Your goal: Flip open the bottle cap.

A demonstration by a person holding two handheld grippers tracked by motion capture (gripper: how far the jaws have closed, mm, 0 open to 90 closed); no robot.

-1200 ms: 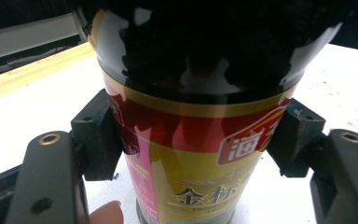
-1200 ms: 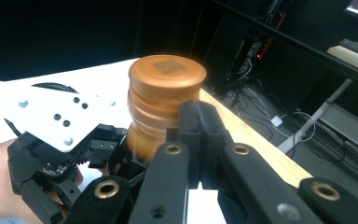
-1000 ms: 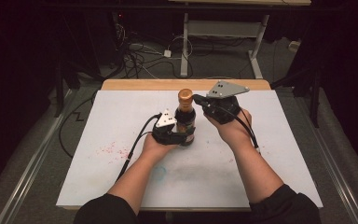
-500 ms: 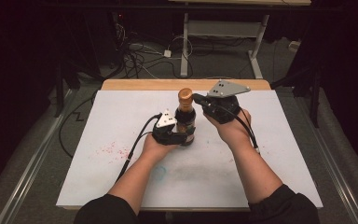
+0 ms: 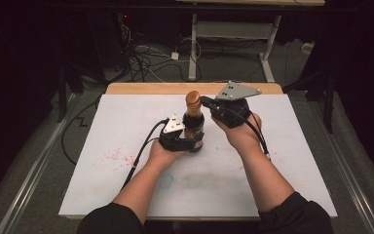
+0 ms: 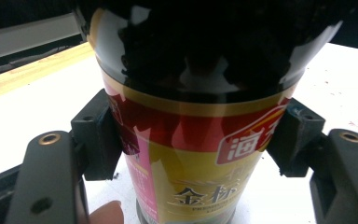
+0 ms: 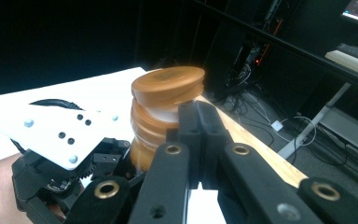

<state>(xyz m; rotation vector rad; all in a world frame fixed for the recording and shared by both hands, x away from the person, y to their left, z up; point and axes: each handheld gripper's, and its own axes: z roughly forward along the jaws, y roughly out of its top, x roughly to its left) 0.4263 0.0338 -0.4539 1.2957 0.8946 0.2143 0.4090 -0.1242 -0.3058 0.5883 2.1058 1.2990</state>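
Observation:
A dark bottle [image 5: 194, 127] with a red and gold label stands upright mid-table. My left gripper [image 5: 187, 141] is shut on its lower body; in the left gripper view both pads [image 6: 95, 135] press the bottle [image 6: 191, 158] from either side. The orange-brown cap [image 5: 193, 99] tops the neck. My right gripper [image 5: 205, 101] is shut with nothing between its jaws, and its tips rest against the side of the cap [image 7: 168, 86]. The cap's top disc looks tilted, with white showing under it. The left gripper's white plate [image 7: 51, 130] sits below the cap.
The white table top [image 5: 126, 185] has a wooden far edge [image 5: 146, 88] and red specks [image 5: 114, 157] at the left. Cables [image 5: 146, 58] and a desk's legs [image 5: 272, 48] lie on the floor beyond. Both forearms reach in from the near edge.

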